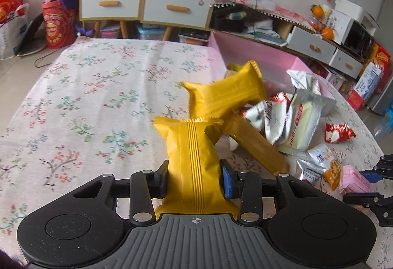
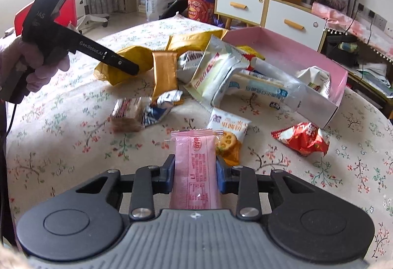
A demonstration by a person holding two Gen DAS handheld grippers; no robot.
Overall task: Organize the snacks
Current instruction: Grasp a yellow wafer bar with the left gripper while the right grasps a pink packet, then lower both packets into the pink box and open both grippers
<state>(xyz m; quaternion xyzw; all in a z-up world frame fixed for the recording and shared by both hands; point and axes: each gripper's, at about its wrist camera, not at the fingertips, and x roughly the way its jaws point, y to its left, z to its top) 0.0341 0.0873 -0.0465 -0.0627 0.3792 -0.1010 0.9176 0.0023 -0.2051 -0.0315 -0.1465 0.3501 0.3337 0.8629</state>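
My left gripper (image 1: 194, 177) is shut on a yellow snack packet (image 1: 191, 158), held upright above the floral tablecloth (image 1: 98, 102). Two more yellow packets (image 1: 226, 97) lie just beyond it beside a heap of white and silver packets (image 1: 292, 121). My right gripper (image 2: 195, 174) is shut on a pink snack packet (image 2: 194, 168), held over the cloth. The left gripper's body (image 2: 73, 45) shows at the left of the right wrist view. A pink box (image 2: 289, 53) lies tipped on the table with snacks spilling out.
A red packet (image 2: 302, 139) and a cracker packet (image 2: 228, 136) lie loose ahead of the right gripper, a brown-filled clear packet (image 2: 127, 116) to its left. Cabinets with drawers (image 1: 147, 4) stand beyond the table's far edge.
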